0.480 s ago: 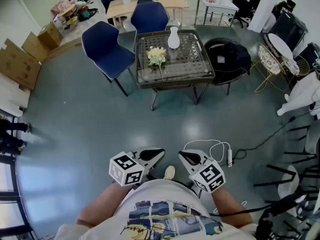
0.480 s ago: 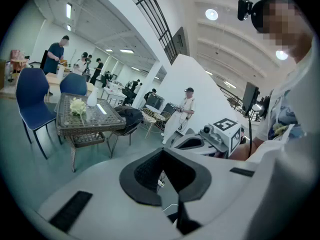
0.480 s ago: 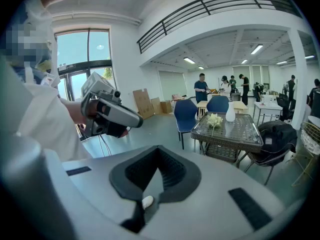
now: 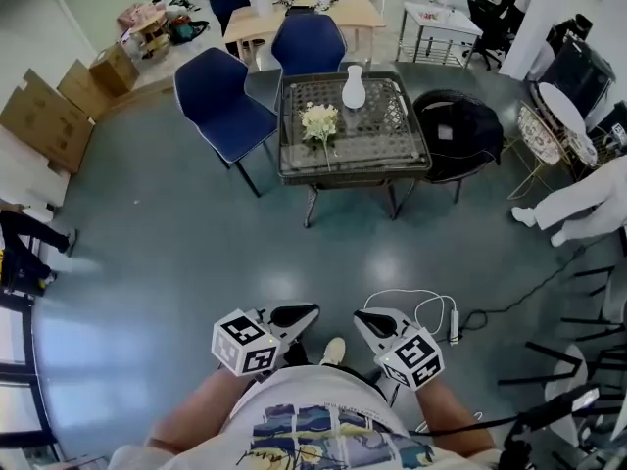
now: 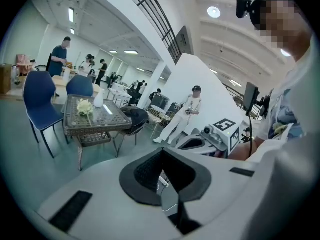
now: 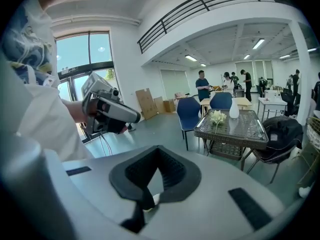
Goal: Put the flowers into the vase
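Cream-white flowers (image 4: 319, 121) lying on table (image 4: 387, 140), white vase (image 4: 353, 88) upright

glossy grey floor (image 4: 147, 262), blue chairs (image 4: 223, 101)

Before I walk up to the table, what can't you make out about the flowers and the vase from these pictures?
The flowers: too small and distant in all three views; stem count unreadable.
The vase: mouth tiny in the head view, side-on in both gripper views; contents unknown.
The black chair: whatever is heaped on it is too dark to identify.
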{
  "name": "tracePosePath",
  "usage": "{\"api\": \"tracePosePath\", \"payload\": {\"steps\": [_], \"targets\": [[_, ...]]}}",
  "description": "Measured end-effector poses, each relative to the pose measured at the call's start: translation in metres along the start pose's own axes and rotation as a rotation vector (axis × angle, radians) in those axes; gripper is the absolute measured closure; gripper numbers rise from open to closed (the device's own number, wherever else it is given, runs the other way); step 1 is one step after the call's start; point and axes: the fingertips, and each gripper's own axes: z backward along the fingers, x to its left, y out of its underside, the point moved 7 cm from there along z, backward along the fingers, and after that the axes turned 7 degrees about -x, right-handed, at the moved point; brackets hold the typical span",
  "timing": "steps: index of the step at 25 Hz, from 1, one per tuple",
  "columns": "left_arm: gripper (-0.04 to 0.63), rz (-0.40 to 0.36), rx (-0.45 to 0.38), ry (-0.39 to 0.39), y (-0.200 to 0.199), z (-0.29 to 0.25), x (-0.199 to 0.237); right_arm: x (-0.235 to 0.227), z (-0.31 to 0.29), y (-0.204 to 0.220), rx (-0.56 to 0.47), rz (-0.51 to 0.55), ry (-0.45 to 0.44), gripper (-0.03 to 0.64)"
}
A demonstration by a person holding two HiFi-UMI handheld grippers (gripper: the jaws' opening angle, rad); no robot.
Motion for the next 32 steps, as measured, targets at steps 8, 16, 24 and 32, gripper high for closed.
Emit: {"api": "tracePosePath", "payload": {"steps": [8,16,24,32], "targets": [[0.586,-0.032,0.011,-0.004,-0.026,-0.019,0.051,-0.053,-0.035,-0.014,0.011,-0.028,0.023,0.606],[0.584,-0.07,-0.032,0.066,-0.104,-0.049,0.149,-0.135,-0.114,-0.076,0.044,-0.061,0.059,0.576],[0.584,-0.125,-0.034,0.042,-0.174,-0.025,0.257,-0.226,-0.239,-0.147,0.095,-0.024,0.105,0.498],[0.575,-0.026,-0.102,-0.082,-0.21,-0.024,0.338,-0.353,-0.344,-0.191,0.153,-0.059,0.107,0.457]]}}
